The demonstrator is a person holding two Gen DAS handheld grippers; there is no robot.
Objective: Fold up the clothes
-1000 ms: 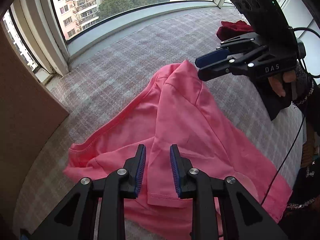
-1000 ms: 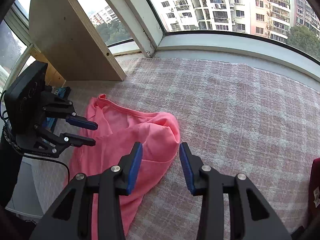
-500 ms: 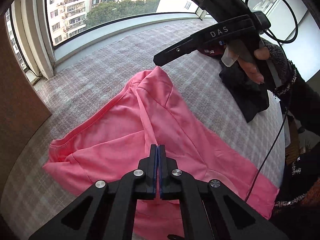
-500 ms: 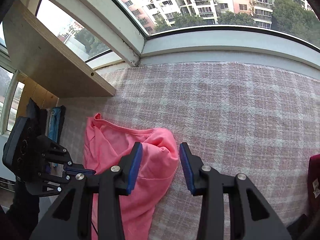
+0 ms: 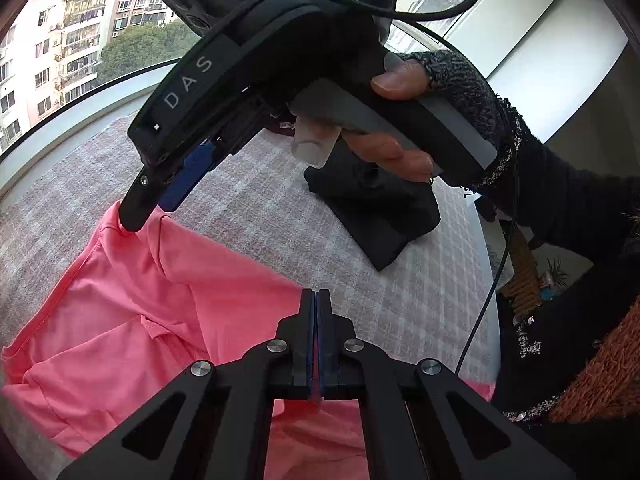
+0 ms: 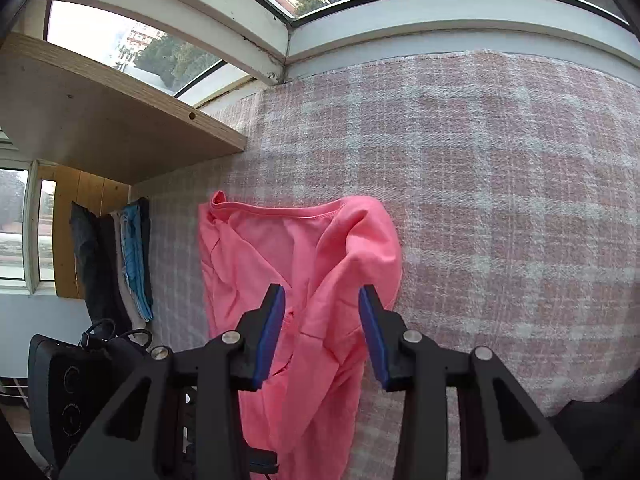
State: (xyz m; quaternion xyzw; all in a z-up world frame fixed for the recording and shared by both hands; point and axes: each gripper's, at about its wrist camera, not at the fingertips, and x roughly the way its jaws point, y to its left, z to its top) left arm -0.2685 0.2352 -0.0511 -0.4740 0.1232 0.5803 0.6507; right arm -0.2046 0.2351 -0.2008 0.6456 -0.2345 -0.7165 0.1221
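With the left tongs (image 5: 316, 344) pinching the crumpled pink cotton T-shirt (image 6: 304, 280) on the checked surface (image 6: 500, 200), the spread right tongs (image 6: 322, 332) – poised above its bunched shoulder at twelve o'clock – had best close on one fabric layer only.

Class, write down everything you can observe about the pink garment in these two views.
The pink garment is a thin, soft-looking knit top with a stitched neckline and hemmed edges. It lies crumpled and partly folded over itself on the checked pink-and-white cloth. The left gripper is shut on one fold; the right gripper hangs open over another part.
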